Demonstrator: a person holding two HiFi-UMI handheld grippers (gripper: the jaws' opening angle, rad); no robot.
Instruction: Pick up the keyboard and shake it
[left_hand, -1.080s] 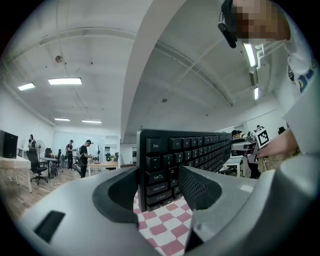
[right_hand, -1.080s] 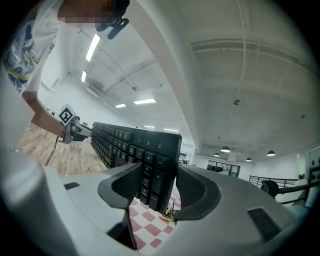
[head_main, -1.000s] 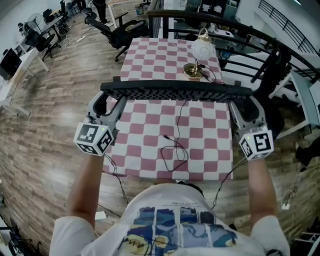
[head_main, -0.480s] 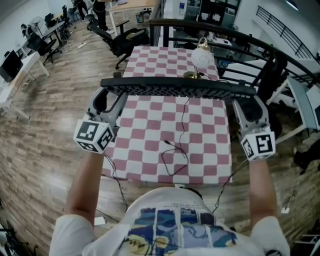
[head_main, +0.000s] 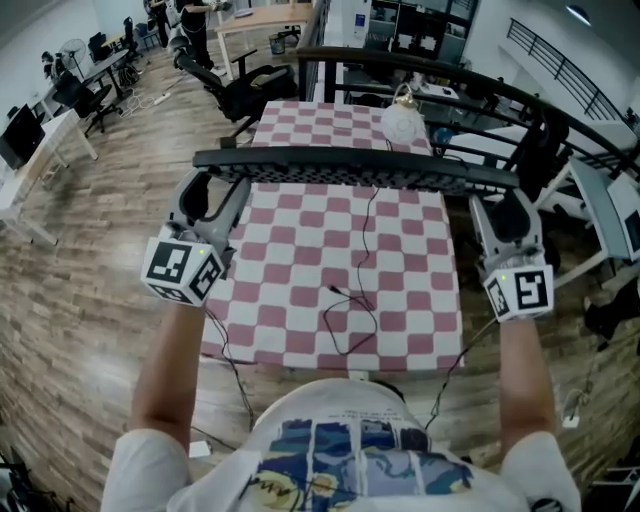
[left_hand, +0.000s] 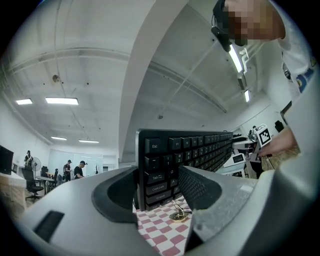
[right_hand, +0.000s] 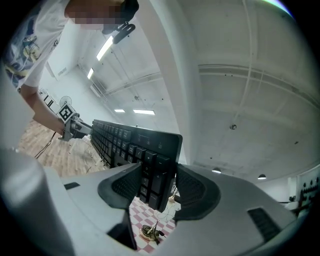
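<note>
A long black keyboard hangs level in the air above the pink-and-white checked table, on edge, its keys toward the person. My left gripper is shut on its left end and my right gripper on its right end. In the left gripper view the keyboard stands between the ribbed pads, the gripper clamping its Esc end. In the right gripper view the keyboard runs away leftwards, the gripper pinching its keypad end. The keyboard's black cable trails down onto the table.
A white-globed lamp on a brass base stands at the table's far side, just beyond the keyboard. Black office chairs and a dark curved railing lie behind the table. Wooden floor surrounds it, with a desk edge at right.
Both grippers have carried the keyboard a little higher and farther from the person. Both grips are unchanged.
</note>
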